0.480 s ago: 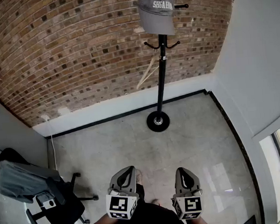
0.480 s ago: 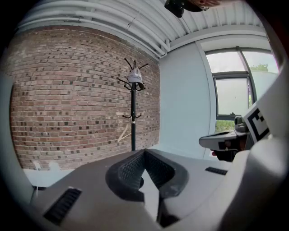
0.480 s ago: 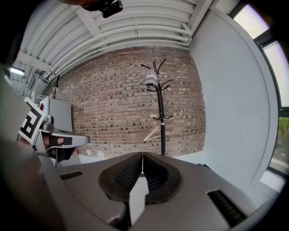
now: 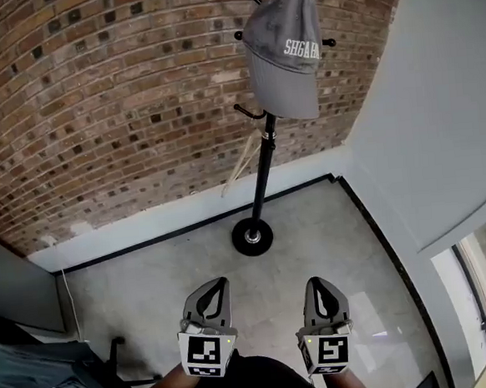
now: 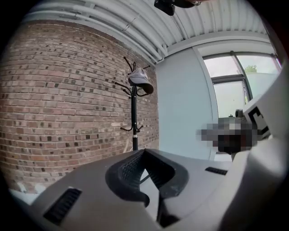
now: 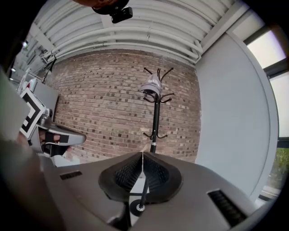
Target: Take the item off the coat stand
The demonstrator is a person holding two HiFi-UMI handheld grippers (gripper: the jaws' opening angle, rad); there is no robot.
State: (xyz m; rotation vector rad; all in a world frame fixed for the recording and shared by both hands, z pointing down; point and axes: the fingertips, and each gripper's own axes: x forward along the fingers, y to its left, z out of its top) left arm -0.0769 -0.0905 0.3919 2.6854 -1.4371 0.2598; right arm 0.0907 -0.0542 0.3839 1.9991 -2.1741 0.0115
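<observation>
On coat stand (image 4: 262,179), grey "SHGA…" cap (image 4: 281,56)

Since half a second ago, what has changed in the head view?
The head view has moved toward the coat stand: it and the grey cap look nearer and lower in frame, and the office chair has slid toward the lower left corner. Nothing was grasped or released. The cap still hangs there; the left gripper and right gripper stay low, shut, empty.
</observation>
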